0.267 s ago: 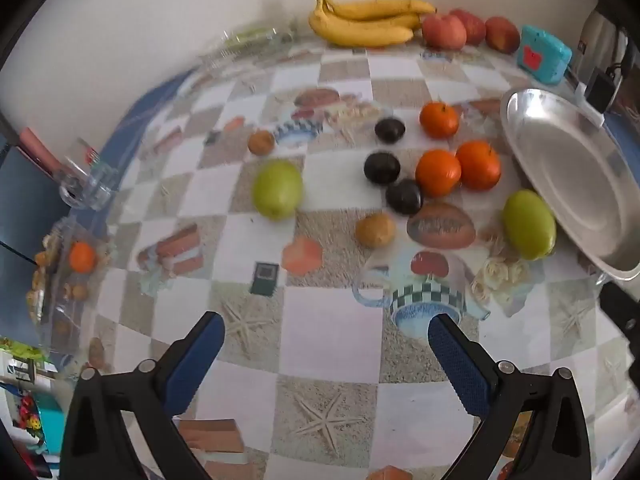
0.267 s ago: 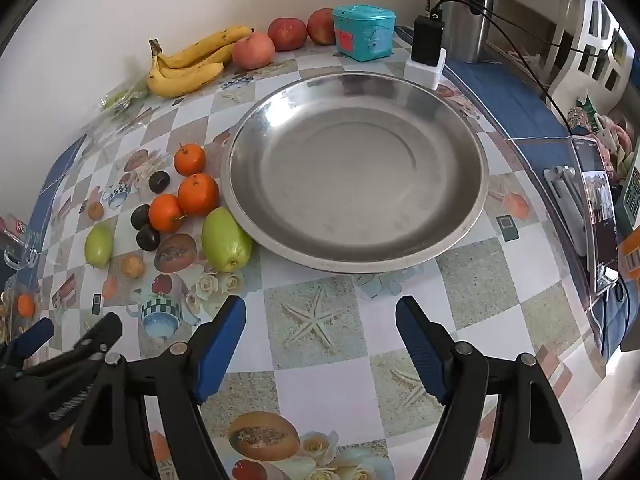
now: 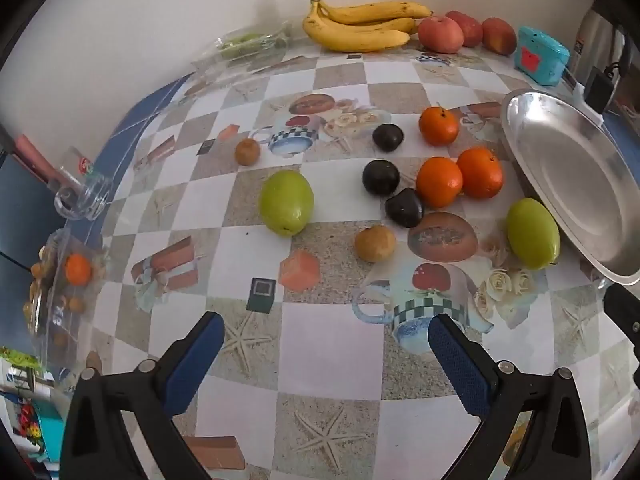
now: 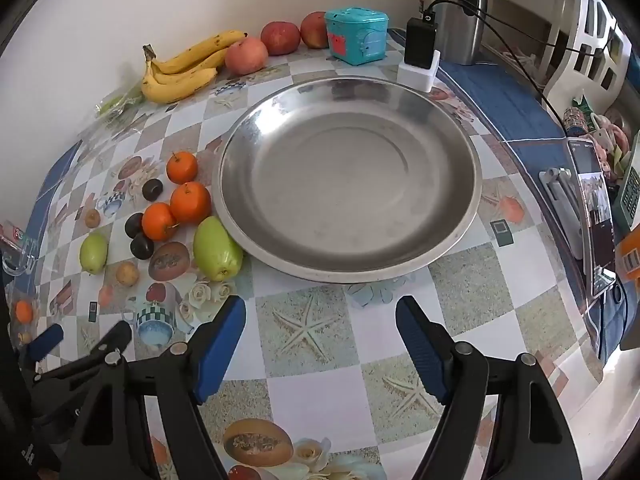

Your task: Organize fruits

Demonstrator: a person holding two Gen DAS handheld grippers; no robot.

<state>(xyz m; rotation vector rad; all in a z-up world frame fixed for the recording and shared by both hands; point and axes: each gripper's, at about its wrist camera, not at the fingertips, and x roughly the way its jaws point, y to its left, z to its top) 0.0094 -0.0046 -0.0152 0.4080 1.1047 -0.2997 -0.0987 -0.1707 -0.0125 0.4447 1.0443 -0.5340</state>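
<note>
Checked tablecloth [image 4: 312, 396]: kettle [image 4: 460, 8], charger [image 4: 418, 54] (behind dish [image 4: 348, 268]).

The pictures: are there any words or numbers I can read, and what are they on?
None can be read.
Teal box: red sticker, too blurred.
Glass cup: small red and green label, too blurred.
Phone: screen lit, text too small.
Flask: small label, too small.
Device at right edge: grid of marks, unreadable.
</note>
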